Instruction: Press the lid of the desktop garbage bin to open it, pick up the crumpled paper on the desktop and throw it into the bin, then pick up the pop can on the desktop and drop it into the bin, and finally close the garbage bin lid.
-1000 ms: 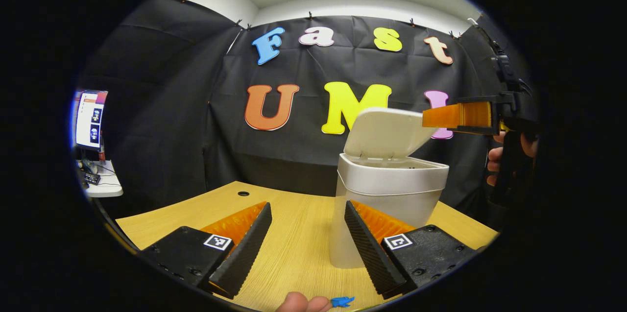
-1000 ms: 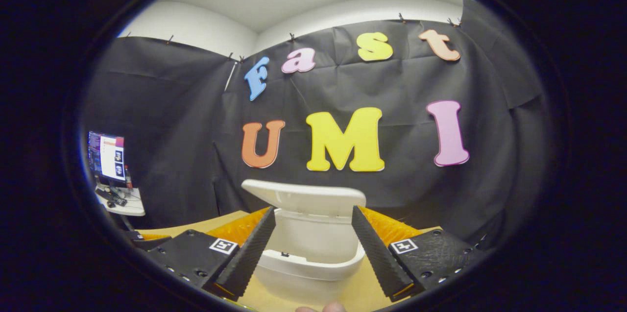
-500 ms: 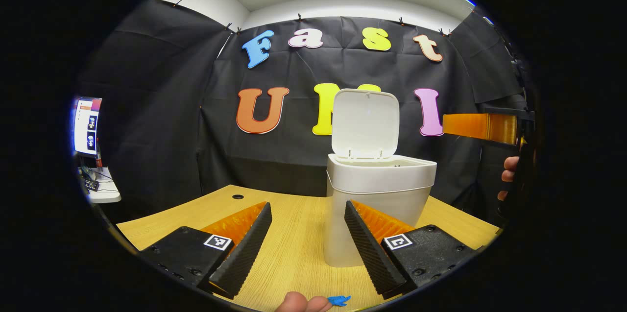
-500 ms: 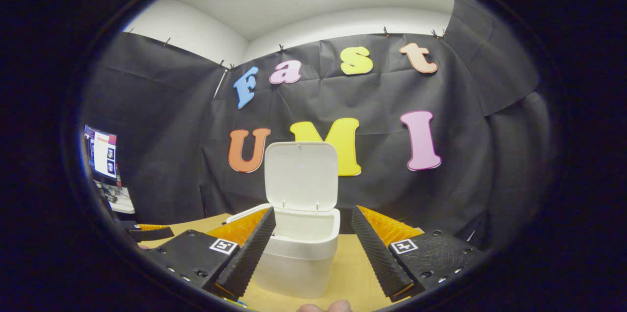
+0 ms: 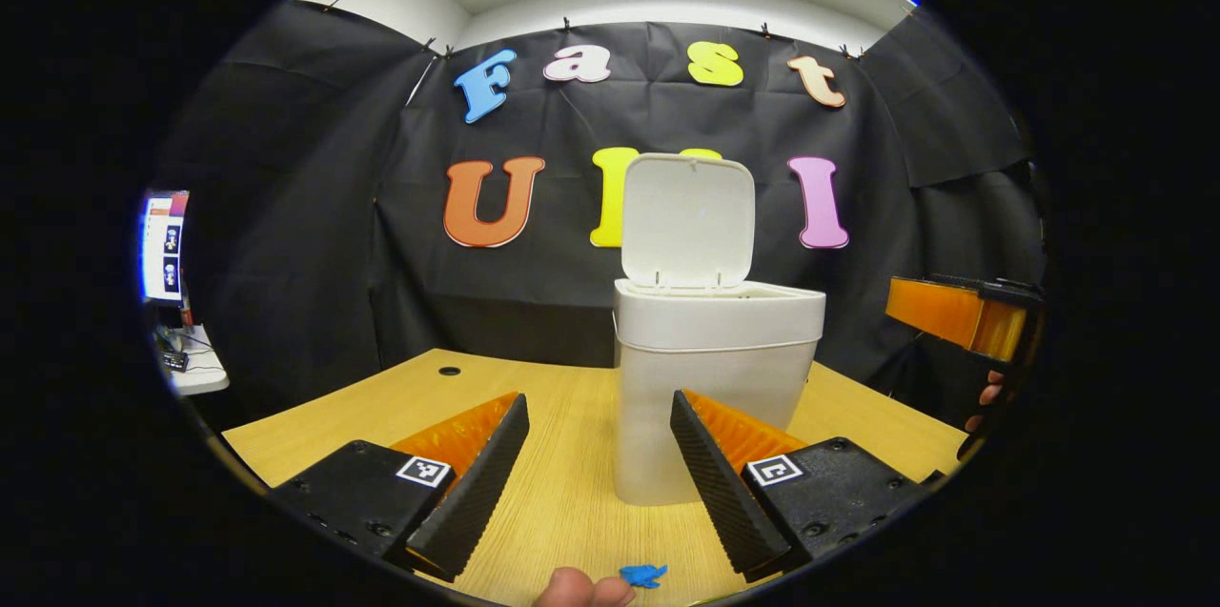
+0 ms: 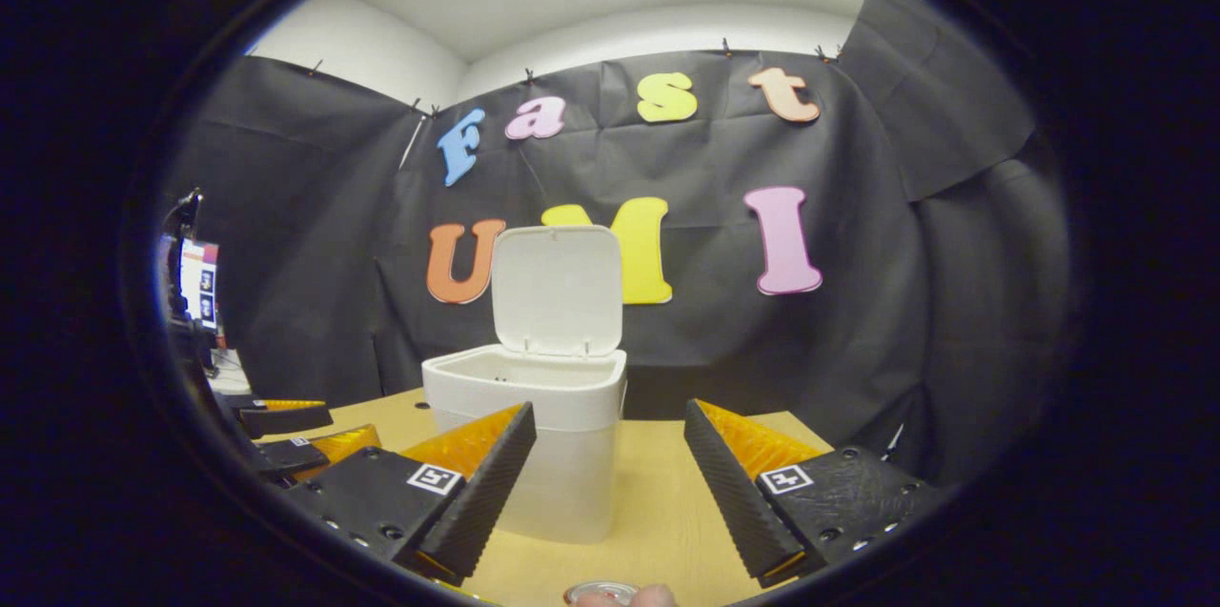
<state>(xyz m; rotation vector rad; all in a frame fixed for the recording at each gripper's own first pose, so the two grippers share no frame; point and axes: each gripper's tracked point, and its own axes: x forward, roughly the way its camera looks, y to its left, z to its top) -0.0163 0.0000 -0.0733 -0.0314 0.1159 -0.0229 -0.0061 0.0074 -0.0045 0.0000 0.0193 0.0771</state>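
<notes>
White plastic makes up the bin, which stands on the wooden tabletop with its lid swung fully upright on the far hinge, leaving the mouth open. 1 second ago the lid was only part-raised and slanting over the opening; half a second ago it had reached upright, and it stands the same now. In the left gripper view the left gripper has its jaws wide apart with nothing between them, low over the near tabletop, the bin just beyond and slightly right of the gap. The right gripper shows at the far right of that view, beside the bin and clear of it, lower than it was 1 second ago, when its tip was up at the lid's edge; a hand shows below it. In the right gripper view the right gripper also has its jaws spread apart and empty; the bin now sits farther off and to the left of the gap, where 1 second ago it lay close under the fingers. The left gripper shows at the left edge of this view, low over the tabletop. A silver can top, seemingly the pop can, peeks in at the bottom edge, near the camera, with a fingertip just beside it. A small blue piece lies on the near tabletop in the left gripper view, next to a fingertip. A lit monitor stands far left.
</notes>
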